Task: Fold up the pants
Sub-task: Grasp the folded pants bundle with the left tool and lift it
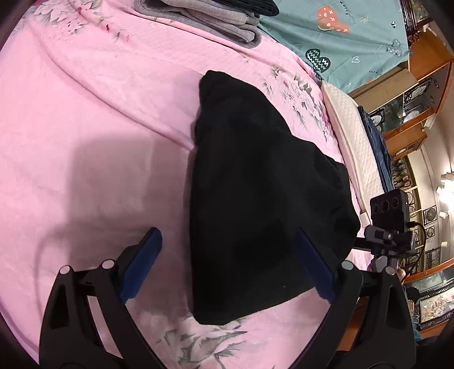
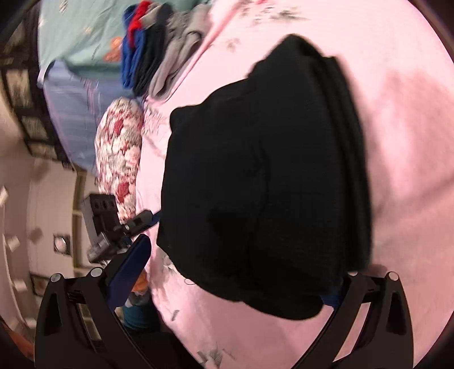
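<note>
Black pants (image 1: 255, 184) lie folded into a thick bundle on the pink floral bedspread (image 1: 85, 127). My left gripper (image 1: 229, 264) is open. Its left blue pad (image 1: 144, 264) is over bare bedspread and its right pad (image 1: 312, 266) rests against the bundle's near right side. In the right wrist view the same pants (image 2: 269, 170) fill the middle, stacked edges showing on their right. My right gripper (image 2: 232, 281) is open too. Its left finger (image 2: 130, 269) stands off the bed edge, and its right finger is mostly hidden under the bundle's near corner. The right gripper's body (image 1: 388, 221) shows beside the pants.
A stack of folded grey clothes (image 1: 204, 17) sits at the far side of the bed, with blue and red garments (image 2: 136, 42) beside it. There are also a teal patterned sheet (image 1: 354, 37), a white quilted pillow (image 1: 354, 142) and a floral pillow (image 2: 119, 153). Wooden cabinets (image 1: 420, 93) stand beyond the bed edge.
</note>
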`<state>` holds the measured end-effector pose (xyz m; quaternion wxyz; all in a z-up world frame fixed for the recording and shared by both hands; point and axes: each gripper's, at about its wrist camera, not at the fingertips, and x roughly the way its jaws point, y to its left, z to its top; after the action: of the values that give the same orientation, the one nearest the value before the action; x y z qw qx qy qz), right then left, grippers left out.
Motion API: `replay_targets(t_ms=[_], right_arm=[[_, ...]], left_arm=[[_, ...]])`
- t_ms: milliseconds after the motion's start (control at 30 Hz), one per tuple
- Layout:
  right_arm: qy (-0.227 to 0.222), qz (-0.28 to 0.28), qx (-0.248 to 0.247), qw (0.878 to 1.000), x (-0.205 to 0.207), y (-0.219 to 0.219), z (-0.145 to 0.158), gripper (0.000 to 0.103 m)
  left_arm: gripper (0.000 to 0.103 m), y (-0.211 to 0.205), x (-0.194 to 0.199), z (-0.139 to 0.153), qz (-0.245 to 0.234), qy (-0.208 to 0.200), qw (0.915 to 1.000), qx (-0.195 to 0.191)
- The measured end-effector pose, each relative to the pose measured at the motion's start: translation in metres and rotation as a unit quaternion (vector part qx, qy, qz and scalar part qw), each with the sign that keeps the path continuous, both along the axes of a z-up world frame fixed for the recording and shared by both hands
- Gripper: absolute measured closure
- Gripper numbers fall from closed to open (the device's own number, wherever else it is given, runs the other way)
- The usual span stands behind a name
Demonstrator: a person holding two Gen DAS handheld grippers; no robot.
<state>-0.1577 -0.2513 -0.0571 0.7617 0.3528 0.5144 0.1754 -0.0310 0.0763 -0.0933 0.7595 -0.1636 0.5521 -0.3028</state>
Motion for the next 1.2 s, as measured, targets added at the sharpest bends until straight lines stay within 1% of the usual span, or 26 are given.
replay_targets(t_ms=[67, 100, 133, 200, 233, 300, 367, 400, 467, 533, 567, 600, 633, 667, 733, 767, 833, 900, 967, 1033, 1100, 1133, 1200], right_arm=[[-0.015, 0.013, -0.018, 1.0, -0.003, 0.001, -0.001, 0.018], [-0.014, 0.005, -0.016, 1.0, -0.006, -0.006, -0.003, 0.034], [-0.008, -0.006, -0.006, 1.0, -0.009, -0.015, -0.007, 0.054], [-0.001, -0.021, 0.021, 1.0, -0.014, -0.032, -0.018, 0.072], [-0.007, -0.023, 0.031, 0.999, -0.017, -0.035, -0.02, 0.073], [-0.016, -0.019, 0.023, 0.999, -0.017, -0.033, -0.02, 0.071], [-0.018, -0.013, 0.025, 0.999, -0.014, -0.031, -0.021, 0.072], [-0.015, -0.019, 0.041, 0.999, -0.012, -0.034, -0.023, 0.072], [-0.009, -0.026, 0.058, 0.998, -0.012, -0.036, -0.025, 0.071], [-0.018, -0.027, 0.054, 0.998, -0.014, -0.034, -0.024, 0.071], [-0.023, -0.026, 0.049, 0.998, -0.016, -0.033, -0.023, 0.072], [-0.033, -0.025, 0.039, 0.998, -0.018, -0.031, -0.021, 0.072], [-0.042, -0.024, 0.033, 0.998, -0.019, -0.029, -0.02, 0.072], [-0.047, -0.025, 0.029, 0.998, -0.02, -0.028, -0.019, 0.072], [-0.055, -0.028, 0.025, 0.998, -0.02, -0.026, -0.019, 0.072], [-0.057, -0.029, 0.025, 0.998, -0.02, -0.025, -0.017, 0.072], [-0.067, -0.031, 0.024, 0.997, -0.02, -0.022, -0.009, 0.073], [-0.087, -0.023, 0.015, 0.996, -0.02, -0.017, 0.01, 0.073], [-0.115, -0.009, -0.001, 0.993, -0.016, -0.007, 0.037, 0.074], [-0.15, 0.007, -0.02, 0.988, -0.008, 0.009, 0.075, 0.075], [-0.199, 0.03, -0.047, 0.979, 0.005, 0.029, 0.122, 0.075], [-0.214, 0.038, -0.054, 0.975, 0.011, 0.036, 0.14, 0.075], [-0.26, 0.051, -0.079, 0.961, 0.026, 0.054, 0.185, 0.076]], left_arm=[[0.004, -0.004, 0.002, -0.001, -0.006, 0.002, 0.9999, -0.01], [0.004, -0.007, 0.004, -0.002, -0.01, 0.004, 0.9998, -0.017], [0.003, -0.011, 0.006, -0.003, -0.017, 0.009, 0.9995, -0.027], [0.003, -0.015, 0.011, -0.006, -0.031, 0.03, 0.9972, -0.061], [0.003, -0.017, 0.015, -0.012, -0.039, 0.057, 0.9932, -0.094], [0.002, -0.017, 0.02, -0.017, -0.034, 0.077, 0.989, -0.122], [0.002, -0.022, 0.021, -0.018, -0.032, 0.078, 0.989, -0.122], [0.002, -0.024, 0.021, -0.018, -0.03, 0.076, 0.9892, -0.121], [0.002, -0.029, 0.019, -0.019, -0.025, 0.066, 0.9906, -0.118], [0.004, -0.029, 0.017, -0.018, -0.021, 0.057, 0.9914, -0.116], [0.01, -0.028, 0.015, -0.018, -0.017, 0.053, 0.992, -0.113], [0.021, -0.027, 0.013, -0.019, -0.016, 0.053, 0.9924, -0.11], [0.056, -0.029, 0.013, -0.022, -0.022, 0.059, 0.9925, -0.105], [0.062, -0.029, 0.014, -0.025, -0.024, 0.064, 0.9927, -0.1], [0.065, -0.028, 0.014, -0.027, -0.02, 0.061, 0.9927, -0.102], [0.07, -0.029, 0.013, -0.024, -0.019, 0.056, 0.9932, -0.1], [0.075, -0.031, 0.013, -0.013, -0.019, 0.042, 0.9945, -0.094], [0.078, -0.031, 0.013, 0.003, -0.021, 0.029, 0.995, -0.093], [0.082, -0.029, 0.012, 0.034, -0.021, -0.003, 0.9954, -0.093], [0.082, -0.023, 0.013, 0.071, -0.016, -0.038, 0.995, -0.09], [0.082, -0.015, 0.015, 0.115, -0.009, -0.084, 0.9926, -0.087], [0.082, -0.009, 0.017, 0.143, -0.001, -0.112, 0.9901, -0.085], [0.083, 0.005, 0.026, 0.198, 0.021, -0.156, 0.9838, -0.086]])
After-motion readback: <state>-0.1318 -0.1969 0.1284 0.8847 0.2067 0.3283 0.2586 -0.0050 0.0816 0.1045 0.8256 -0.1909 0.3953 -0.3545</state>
